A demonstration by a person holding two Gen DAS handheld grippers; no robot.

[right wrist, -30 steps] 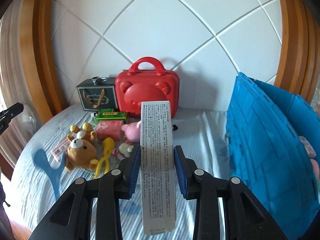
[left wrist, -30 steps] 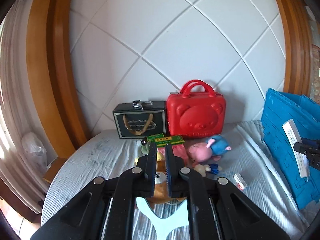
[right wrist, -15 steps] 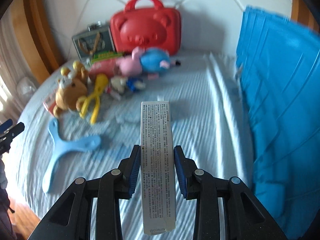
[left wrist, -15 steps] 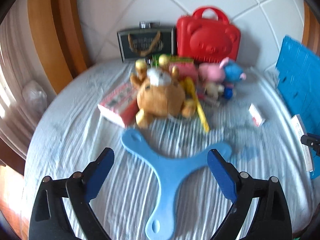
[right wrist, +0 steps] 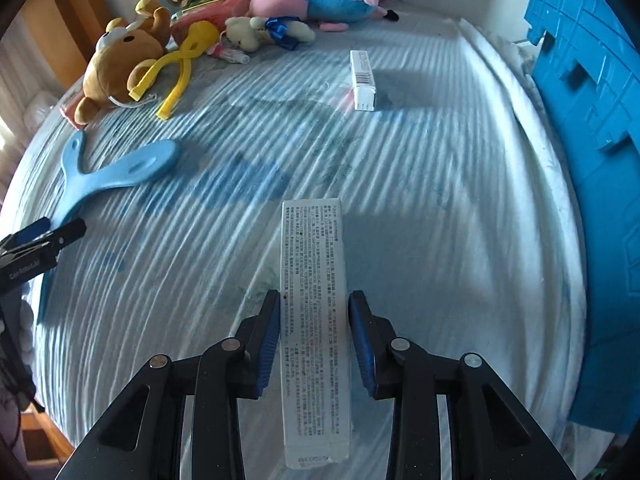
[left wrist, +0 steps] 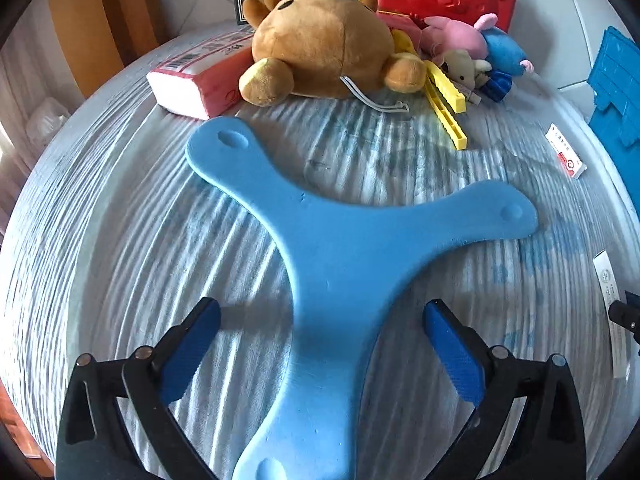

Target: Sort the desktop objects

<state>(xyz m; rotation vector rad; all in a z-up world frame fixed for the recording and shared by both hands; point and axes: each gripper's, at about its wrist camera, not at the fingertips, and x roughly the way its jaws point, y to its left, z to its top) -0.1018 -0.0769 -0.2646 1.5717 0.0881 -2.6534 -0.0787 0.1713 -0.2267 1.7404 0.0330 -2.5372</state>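
Three-armed boomerang (left wrist: 340,264) light blue. Bedsheet (right wrist: 440,200) white, fine grey-blue stripes. Plush bear (left wrist: 324,40) brown, yellow paws. Tongs (right wrist: 176,76) yellow. Crate (right wrist: 592,100) blue. Long box (right wrist: 314,312) white, black print.

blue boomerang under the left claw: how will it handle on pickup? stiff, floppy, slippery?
The boomerang looks like thin matte foam, so probably light and grippy rather than slippery. It lies flat on the wrinkled sheet, so the claw, open astride one arm, may struggle to get under an edge. Held by one arm, the other two might droop a little.
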